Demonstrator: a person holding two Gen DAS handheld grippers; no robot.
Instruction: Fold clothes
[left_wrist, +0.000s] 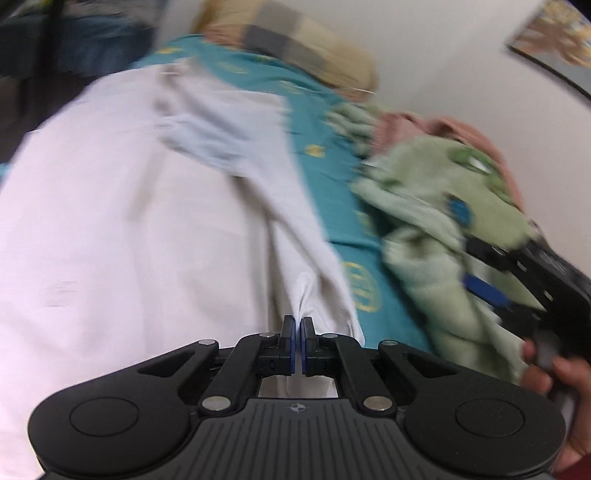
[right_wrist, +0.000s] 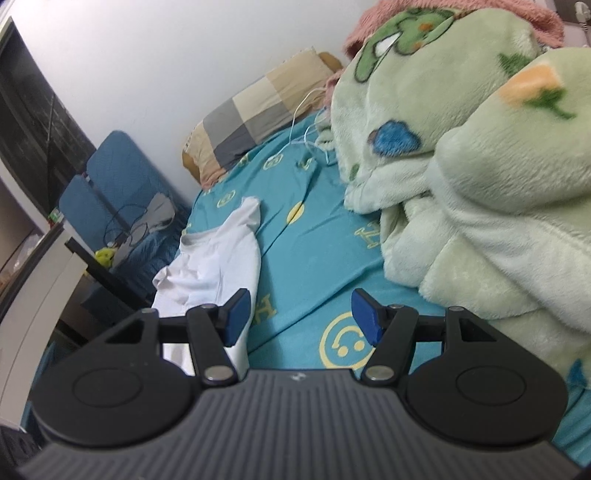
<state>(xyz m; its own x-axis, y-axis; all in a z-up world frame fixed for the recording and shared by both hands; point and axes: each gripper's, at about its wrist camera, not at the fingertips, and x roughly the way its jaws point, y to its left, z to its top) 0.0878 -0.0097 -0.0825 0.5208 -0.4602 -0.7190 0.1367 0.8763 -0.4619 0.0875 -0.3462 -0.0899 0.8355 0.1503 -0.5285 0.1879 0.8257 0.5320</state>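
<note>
White shirt (left_wrist: 110, 206) is lying along the bed's (right_wrist: 314, 236) left edge; we are pinching its hem with the left gripper (left_wrist: 297, 332), while our right gripper (right_wrist: 301, 317) is hovering agape beside it.

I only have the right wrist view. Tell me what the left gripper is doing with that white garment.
Observer: The left gripper has its jaws shut on a bunched fold of the white garment.
Operator: Confirm where the right gripper sits from that side.
Observer: The right gripper is against the green plush blanket, a hand behind it.
Operator: Report the garment's layout.
Observer: It spreads wide over the teal sheet, though the view is blurred.
</note>
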